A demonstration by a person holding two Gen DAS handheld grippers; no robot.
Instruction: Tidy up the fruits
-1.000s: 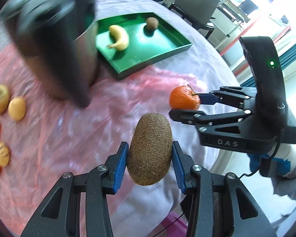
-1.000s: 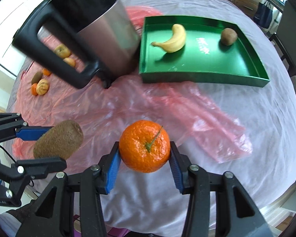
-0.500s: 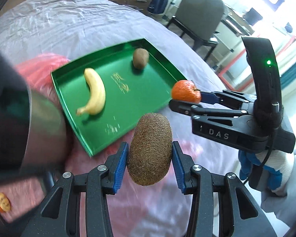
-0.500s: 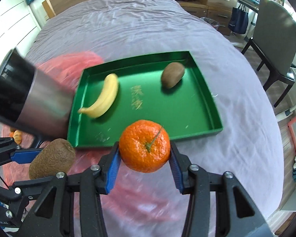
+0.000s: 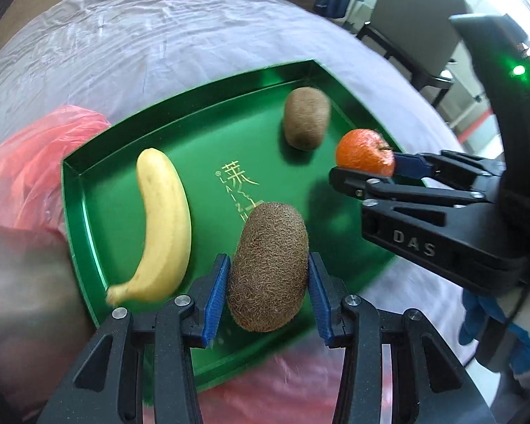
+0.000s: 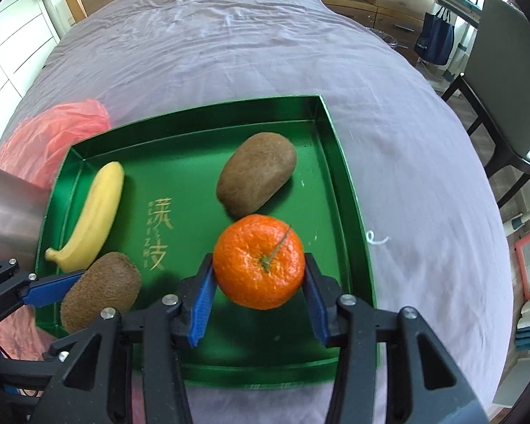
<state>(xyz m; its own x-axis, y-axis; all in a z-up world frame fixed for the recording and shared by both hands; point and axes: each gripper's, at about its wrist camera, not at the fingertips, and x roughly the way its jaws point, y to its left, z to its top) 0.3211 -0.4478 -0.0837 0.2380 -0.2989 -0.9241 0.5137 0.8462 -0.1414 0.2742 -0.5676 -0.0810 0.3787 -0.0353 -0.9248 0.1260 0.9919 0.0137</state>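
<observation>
Tray [image 6: 349,190] now lies under tongs-gripped kiwi [image 5: 268,268], mandarin [image 6: 259,261].

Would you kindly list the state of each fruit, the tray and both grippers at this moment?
Left gripper: shut on the held kiwi, above the tray.
Held kiwi: gripped between the fingers, not yet set down.
Right gripper: shut on the mandarin, above the tray.
Mandarin: gripped, stem facing the camera.
Banana: lying in the tray.
Second kiwi: lying in the tray.
Green tray: resting on the bed sheet.
</observation>
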